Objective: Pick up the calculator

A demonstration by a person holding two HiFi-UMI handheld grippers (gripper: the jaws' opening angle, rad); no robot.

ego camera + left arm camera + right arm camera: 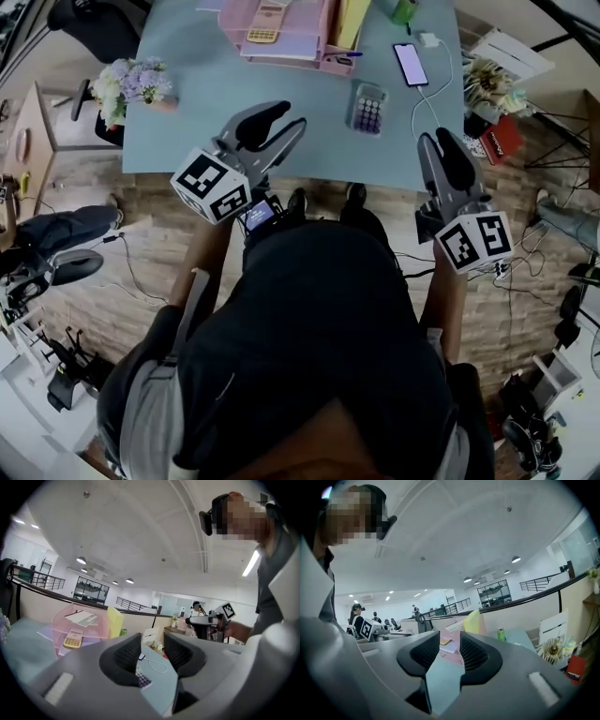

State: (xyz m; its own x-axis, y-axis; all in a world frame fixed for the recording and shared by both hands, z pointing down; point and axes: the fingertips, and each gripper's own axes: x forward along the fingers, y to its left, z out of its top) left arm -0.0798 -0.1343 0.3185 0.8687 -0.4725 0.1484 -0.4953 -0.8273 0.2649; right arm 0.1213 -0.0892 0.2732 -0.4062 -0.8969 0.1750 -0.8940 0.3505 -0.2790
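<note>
A small grey calculator (367,108) with purple keys lies flat on the light blue table (187,103), near its front edge. It also shows low between the left jaws as the calculator (143,680). My left gripper (281,120) hovers over the table's front edge, left of the calculator and short of it, jaws slightly apart and empty. My right gripper (436,141) hangs at the front right corner, right of the calculator, also slightly open with nothing in it. The left gripper (152,644) and right gripper (450,641) each show a narrow gap.
A pink paper tray (291,37) at the back holds a yellow calculator (263,23). A phone (410,64) on a white cable (427,94) lies right of the grey calculator. Flowers (131,84) sit at the left edge. A green can (501,633) stands far back.
</note>
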